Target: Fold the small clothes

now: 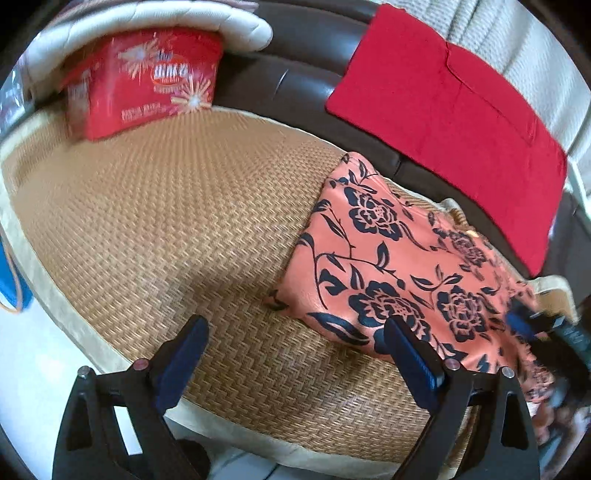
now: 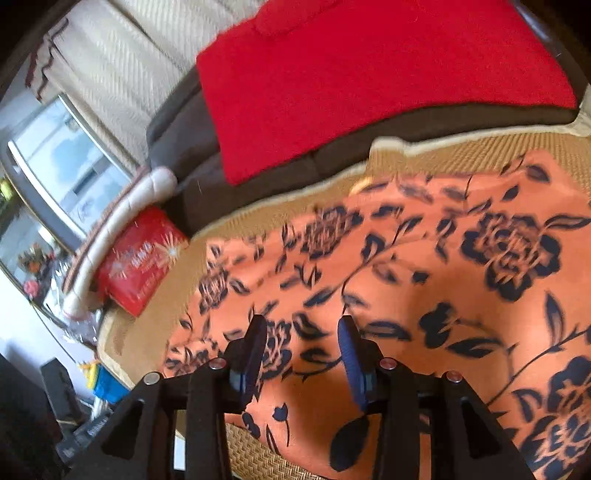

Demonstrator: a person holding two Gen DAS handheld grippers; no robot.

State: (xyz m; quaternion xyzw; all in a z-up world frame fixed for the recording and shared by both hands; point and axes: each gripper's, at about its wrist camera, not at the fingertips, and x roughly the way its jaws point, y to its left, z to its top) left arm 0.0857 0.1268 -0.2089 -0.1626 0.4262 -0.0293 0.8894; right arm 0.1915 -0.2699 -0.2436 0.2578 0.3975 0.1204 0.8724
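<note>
An orange garment with dark blue flowers (image 1: 388,258) lies folded flat on a woven straw mat (image 1: 166,221), at the right of the left wrist view. My left gripper (image 1: 295,343) hangs open above the mat with nothing between its fingers; its right finger (image 1: 410,362) overlaps the garment's near left edge. The right gripper shows as a blurred blue pad (image 1: 532,321) over the garment's right part. In the right wrist view the garment (image 2: 443,288) fills most of the picture. My right gripper (image 2: 303,343) is just above it, jaws partly apart, with no cloth pinched between them.
A red cloth (image 1: 443,110) (image 2: 369,74) is draped on the dark sofa back (image 1: 295,74). A red printed package (image 1: 147,81) (image 2: 140,266) sits at the mat's far end under a white quilted cushion (image 1: 240,33). Clutter lies on the floor (image 2: 99,380).
</note>
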